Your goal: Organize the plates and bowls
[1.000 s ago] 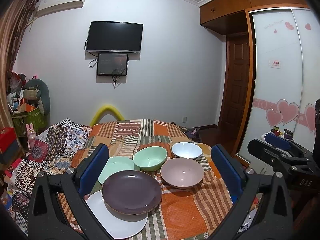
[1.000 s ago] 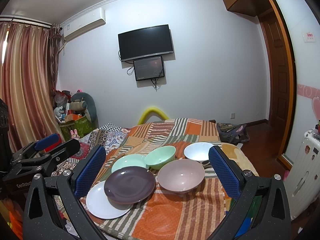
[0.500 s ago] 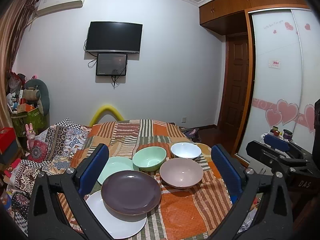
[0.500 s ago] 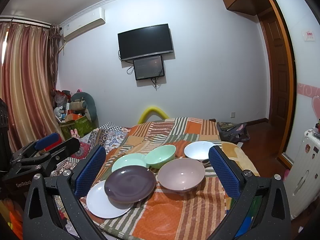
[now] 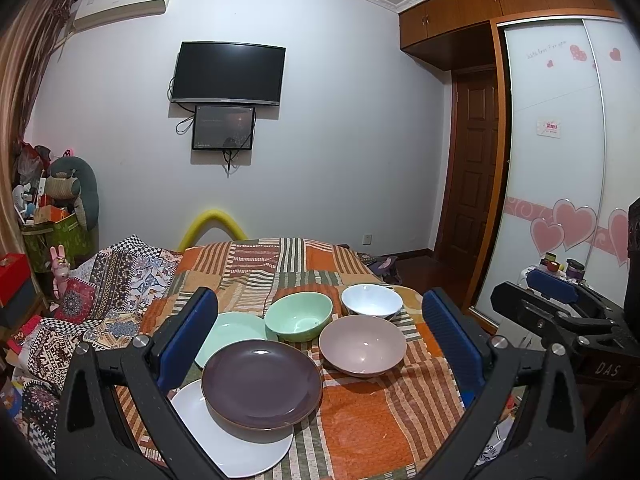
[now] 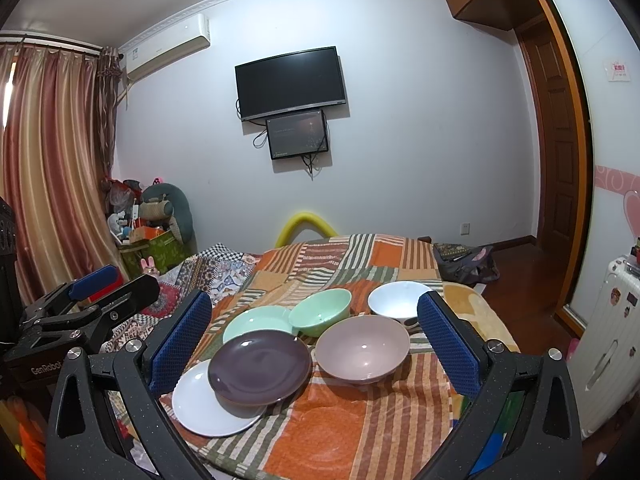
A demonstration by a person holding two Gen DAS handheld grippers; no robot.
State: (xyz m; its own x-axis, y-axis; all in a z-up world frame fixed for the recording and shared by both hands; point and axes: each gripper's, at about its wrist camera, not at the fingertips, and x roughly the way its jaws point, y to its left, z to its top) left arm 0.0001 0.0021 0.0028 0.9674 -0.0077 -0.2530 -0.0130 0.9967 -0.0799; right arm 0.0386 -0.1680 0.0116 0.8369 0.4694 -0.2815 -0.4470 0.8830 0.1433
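Both tongs are hovering short of the dishes, holding nothing. The left gripper (image 5: 320, 344) is standing wide open; the purple plate (image 5: 262, 384) is lying straight ahead between its fingers, resting partly on the white plate (image 5: 240, 440) and touching the green plate (image 5: 232, 332). The right gripper (image 6: 314, 344) is likewise gaping, with the pink bowl (image 6: 362, 348) ahead, right of centre. The green bowl (image 6: 320, 311) and white bowl (image 6: 396, 299) are sitting farther off. Judgement: left nearer plates, right nearer bowls.
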